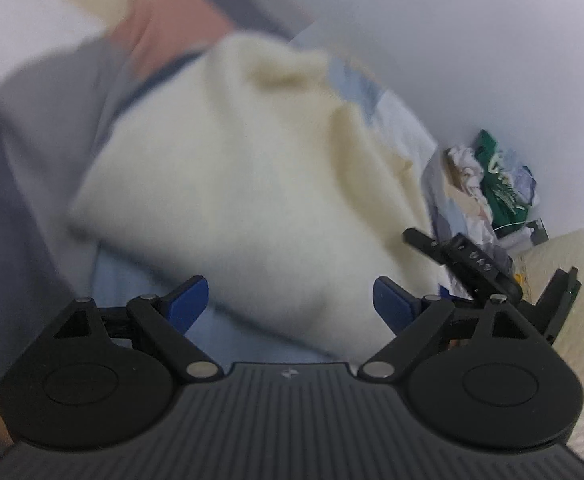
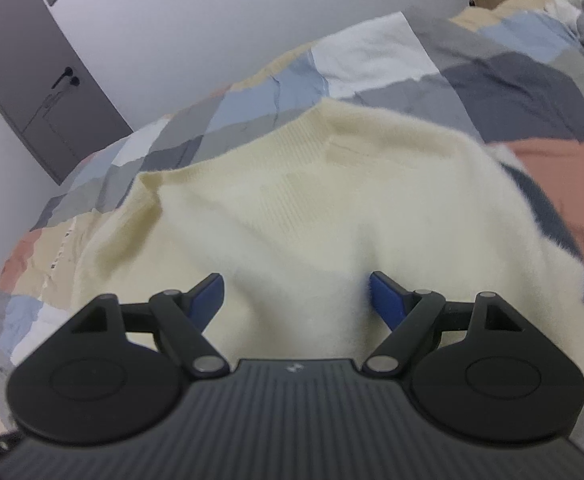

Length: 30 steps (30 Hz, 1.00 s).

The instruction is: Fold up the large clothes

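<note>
A fluffy cream sweater lies folded on the patchwork bedspread, its ribbed edge at the far side. My right gripper hangs just over the sweater's near part, jaws wide apart; the wool lies below and between the blue pads but is not pinched. In the blurred left wrist view the same sweater fills the middle. My left gripper stands open over its near edge with nothing held. The black frame of the other gripper shows at the right.
A grey door stands in the white wall beyond the bed's far left. A heap of loose clothes and a green bag lies at the bed's end. A cream textured surface lies at the right edge.
</note>
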Each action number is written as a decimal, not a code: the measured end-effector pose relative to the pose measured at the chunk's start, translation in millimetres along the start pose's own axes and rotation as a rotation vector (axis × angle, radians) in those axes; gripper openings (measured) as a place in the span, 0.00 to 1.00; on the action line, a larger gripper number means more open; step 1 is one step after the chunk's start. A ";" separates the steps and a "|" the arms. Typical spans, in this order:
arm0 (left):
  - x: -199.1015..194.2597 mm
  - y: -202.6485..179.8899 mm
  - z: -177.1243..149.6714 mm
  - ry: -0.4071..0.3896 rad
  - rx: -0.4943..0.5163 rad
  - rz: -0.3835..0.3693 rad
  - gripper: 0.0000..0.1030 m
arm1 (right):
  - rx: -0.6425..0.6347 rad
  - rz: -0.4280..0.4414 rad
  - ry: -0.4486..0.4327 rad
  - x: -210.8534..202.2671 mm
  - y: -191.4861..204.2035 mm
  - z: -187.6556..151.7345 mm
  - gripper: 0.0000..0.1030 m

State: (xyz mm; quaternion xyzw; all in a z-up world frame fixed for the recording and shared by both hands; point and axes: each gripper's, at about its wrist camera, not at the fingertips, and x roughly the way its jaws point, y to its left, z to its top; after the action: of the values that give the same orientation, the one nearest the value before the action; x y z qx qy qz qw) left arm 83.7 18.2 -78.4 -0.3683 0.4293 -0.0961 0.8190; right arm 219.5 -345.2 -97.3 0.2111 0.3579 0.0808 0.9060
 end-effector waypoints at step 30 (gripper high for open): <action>43.7 46.7 21.6 -0.075 -0.223 -0.110 0.68 | 0.383 0.457 0.124 -41.2 9.0 -30.1 0.82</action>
State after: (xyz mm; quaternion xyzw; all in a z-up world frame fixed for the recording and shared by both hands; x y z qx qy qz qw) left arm 119.8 41.9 -130.3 -0.4833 0.3855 -0.0785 0.7821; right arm 168.9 -339.7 -87.8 0.4479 0.3643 0.2263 0.7845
